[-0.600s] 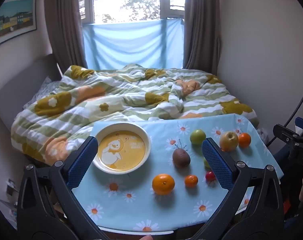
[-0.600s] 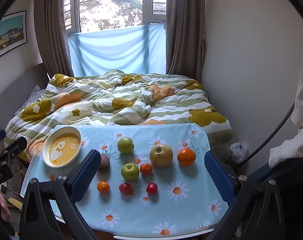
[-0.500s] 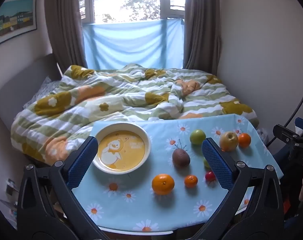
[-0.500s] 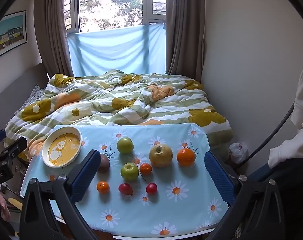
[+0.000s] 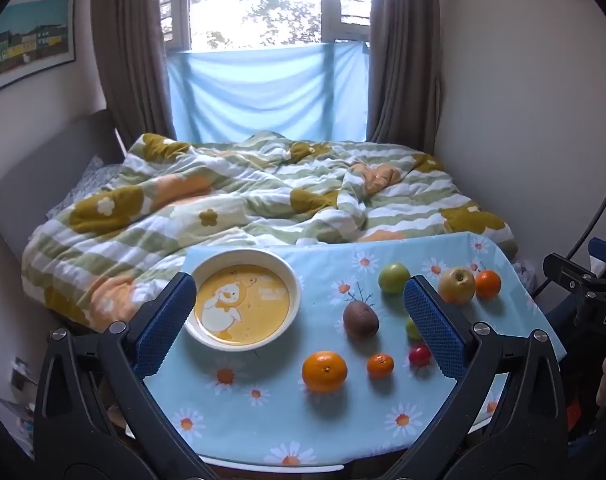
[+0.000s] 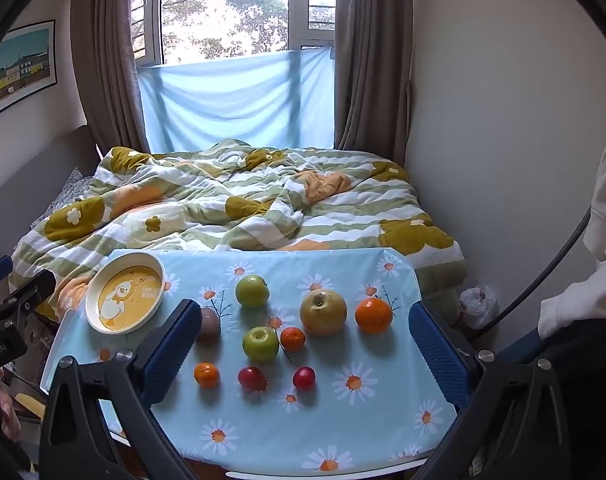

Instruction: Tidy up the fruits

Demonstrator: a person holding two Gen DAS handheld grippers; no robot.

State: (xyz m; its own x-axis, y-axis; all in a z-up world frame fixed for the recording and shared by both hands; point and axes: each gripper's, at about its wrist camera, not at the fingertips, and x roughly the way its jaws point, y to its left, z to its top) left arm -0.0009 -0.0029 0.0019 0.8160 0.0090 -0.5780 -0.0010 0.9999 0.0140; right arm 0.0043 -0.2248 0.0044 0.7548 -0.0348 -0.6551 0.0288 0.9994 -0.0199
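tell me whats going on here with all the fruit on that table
A person holds two grippers over a small table at the foot of a bed. Both the left gripper and the right gripper are open and hold nothing. The fruit lies loose on the daisy cloth: green apples, oranges, a kiwi, small red fruits. The duck bowl has no fruit in it.

Two hand-held grippers, each black-framed with angular arms and silver screws at the pivots. Blue, finely textured pads on the fingers (image 5: 431,320) of the left gripper (image 5: 299,316); the same blue pads on the right gripper (image 6: 303,340). White lettering on both black bodies, partly cut off. Cream-white sleeve (image 6: 571,304) and dark cable at the right edge.
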